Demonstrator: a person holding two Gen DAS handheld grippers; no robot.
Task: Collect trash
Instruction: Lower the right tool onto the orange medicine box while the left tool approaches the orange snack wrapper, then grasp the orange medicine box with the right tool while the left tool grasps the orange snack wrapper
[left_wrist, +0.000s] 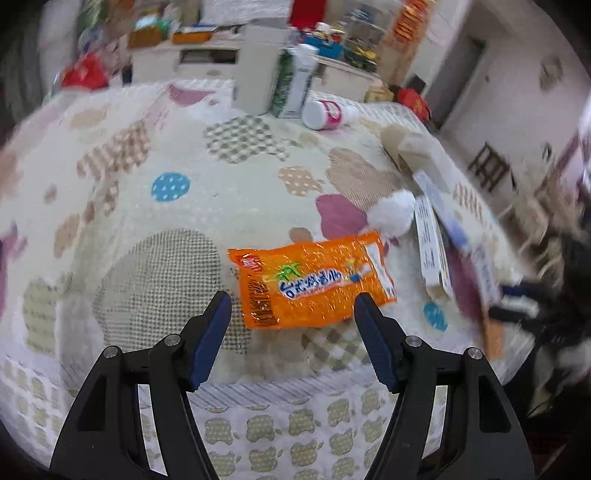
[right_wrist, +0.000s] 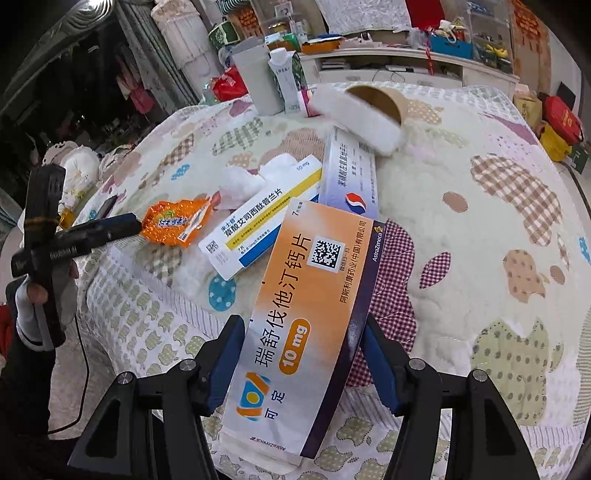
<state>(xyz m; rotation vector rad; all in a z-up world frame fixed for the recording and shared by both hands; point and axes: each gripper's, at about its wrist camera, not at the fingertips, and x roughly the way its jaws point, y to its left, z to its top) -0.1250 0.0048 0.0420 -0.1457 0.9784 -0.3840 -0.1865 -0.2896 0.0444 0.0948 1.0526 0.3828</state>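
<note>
My right gripper (right_wrist: 301, 332) is clamped on the orange medicine box (right_wrist: 306, 325) – both blue pads press its long edges, and the box runs from the bottom centre of the right wrist view up toward the middle. Its upper end overlaps two more cartons: a white box with a yellow stripe (right_wrist: 264, 218) to the left of centre and a pale blue box (right_wrist: 349, 173) just above it. All of this lies on the patchwork quilt (right_wrist: 461, 184) that covers the bed.

My left gripper (left_wrist: 293, 306) stands wide apart with nothing between its pads. The orange snack wrapper (left_wrist: 314, 280) lies flat on the quilt just ahead of the fingertips, at the centre of the left wrist view, not touched by either pad. In the right wrist view the same gripper shows at the left edge, its tips close to the wrapper.

A crumpled white tissue (left_wrist: 393, 214) sits just above and right of the wrapper, beside the cartons. Farther back, in the upper centre of the left wrist view, a grey bin (left_wrist: 258, 70) stands upright with a green and white carton (left_wrist: 295, 81) against it – a pink and white cup (left_wrist: 327, 114) lies on its side next to them. A brown fleece-lined slipper (right_wrist: 369, 110) rests at the upper centre of the right wrist view.
</note>
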